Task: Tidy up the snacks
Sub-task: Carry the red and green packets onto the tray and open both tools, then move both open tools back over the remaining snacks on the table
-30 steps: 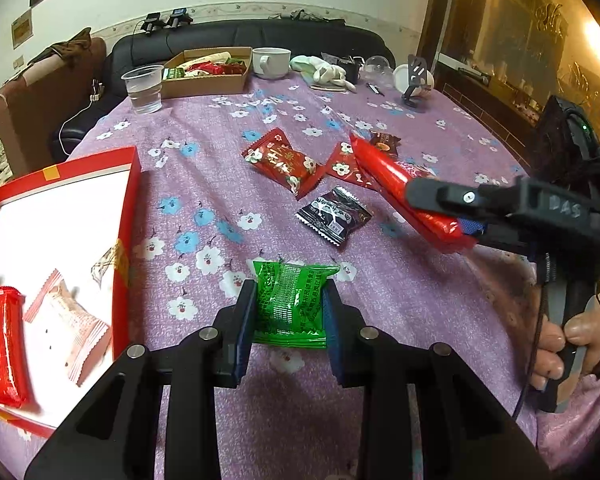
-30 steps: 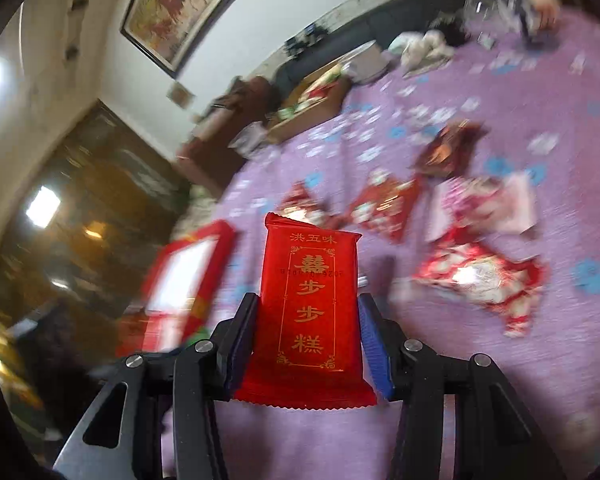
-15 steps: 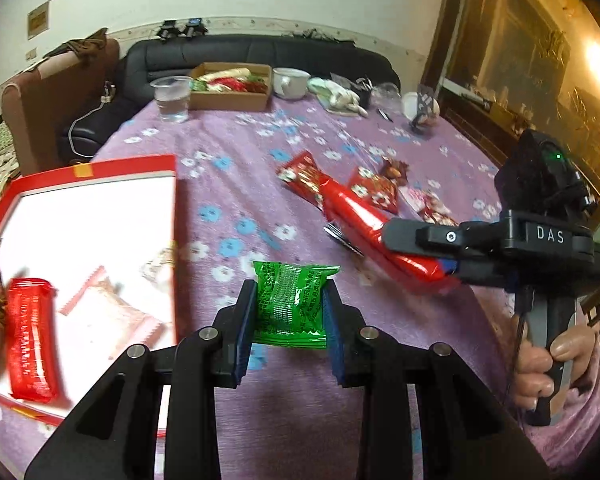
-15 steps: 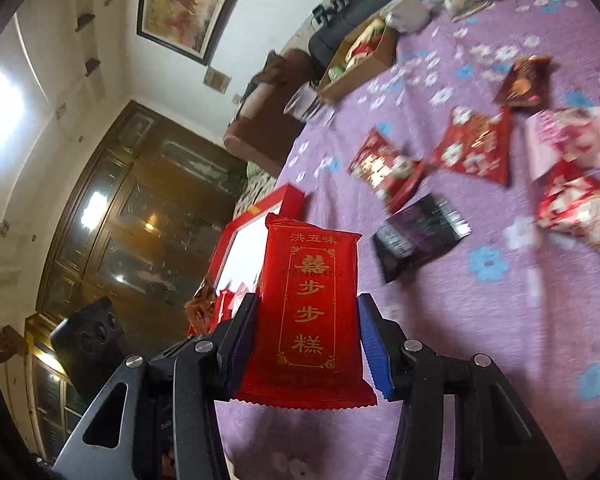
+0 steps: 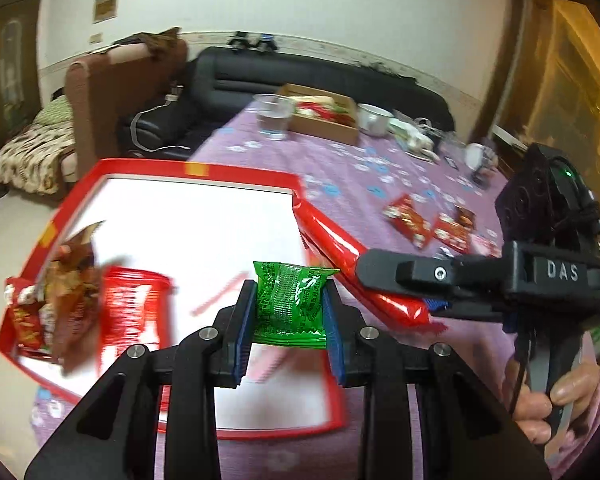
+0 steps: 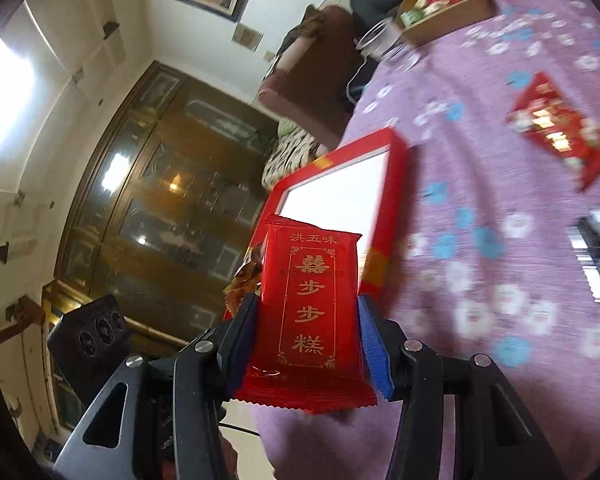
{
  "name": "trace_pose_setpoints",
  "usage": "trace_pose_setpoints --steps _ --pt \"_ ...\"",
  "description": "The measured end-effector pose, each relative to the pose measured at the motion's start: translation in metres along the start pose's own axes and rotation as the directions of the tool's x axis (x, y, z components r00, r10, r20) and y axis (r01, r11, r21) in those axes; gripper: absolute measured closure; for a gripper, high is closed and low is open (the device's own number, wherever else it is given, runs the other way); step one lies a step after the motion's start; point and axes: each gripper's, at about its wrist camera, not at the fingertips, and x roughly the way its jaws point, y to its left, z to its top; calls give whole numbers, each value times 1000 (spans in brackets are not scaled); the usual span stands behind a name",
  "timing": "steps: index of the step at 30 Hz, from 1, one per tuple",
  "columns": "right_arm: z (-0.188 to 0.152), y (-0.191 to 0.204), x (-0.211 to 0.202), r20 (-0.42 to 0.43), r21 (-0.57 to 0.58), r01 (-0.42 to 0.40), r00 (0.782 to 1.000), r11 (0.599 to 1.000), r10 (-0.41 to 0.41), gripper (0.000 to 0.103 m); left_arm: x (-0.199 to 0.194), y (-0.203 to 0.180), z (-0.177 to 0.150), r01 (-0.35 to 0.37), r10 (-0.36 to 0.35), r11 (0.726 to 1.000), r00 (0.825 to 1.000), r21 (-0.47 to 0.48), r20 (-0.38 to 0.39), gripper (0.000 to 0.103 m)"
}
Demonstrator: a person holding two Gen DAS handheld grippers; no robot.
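Two wrapped snacks are carried toward a red-rimmed box (image 5: 236, 170) set at the near left corner of a bench (image 5: 356, 168) draped in a purple floral cloth. The left claw (image 5: 288, 312) is clenched on a green snack packet (image 5: 290, 300), held above the box's white floor with its crimped ends pointing away from and toward the camera. The right claw (image 6: 304, 320) is clamped on a long red cake bar (image 6: 312, 300); seen from the left wrist, the bar's long axis runs level from the claw toward the box's far right corner, its free end just over the rim. Several packets, among them a red one (image 5: 130, 308) and a brown one (image 5: 74, 276), are already gathered at the box's left side. More red packets (image 5: 424, 224) lie loose toward the bench's right edge, and a cardboard tray (image 5: 324, 116) and a plastic cup (image 5: 274, 118) are seen at the far edge. The step in hand is judged to be delivery into the box; next, each claw would need to be lowered over bare floor and released, the bar laid flat rather than across the rim.
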Motion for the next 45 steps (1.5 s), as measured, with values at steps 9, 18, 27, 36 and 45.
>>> trace_pose_setpoints --steps 9,18,27,36,45 --pt "5 14 57 -41 -60 95 994 994 -97 51 16 39 -4 -80 77 994 996 -73 -38 74" --pt "8 17 40 41 -119 153 988 981 -149 49 7 47 -2 -155 157 983 988 -95 10 49" --pt "12 -18 -54 207 -43 275 943 960 -261 46 6 5 -4 -81 81 997 997 19 8 49" --pt "2 -72 -191 331 55 504 805 862 -492 41 19 -71 -6 48 -35 978 997 204 -68 39" --pt "-7 -103 -203 245 -144 633 767 760 -592 36 53 -149 11 133 -88 899 988 417 -126 39"
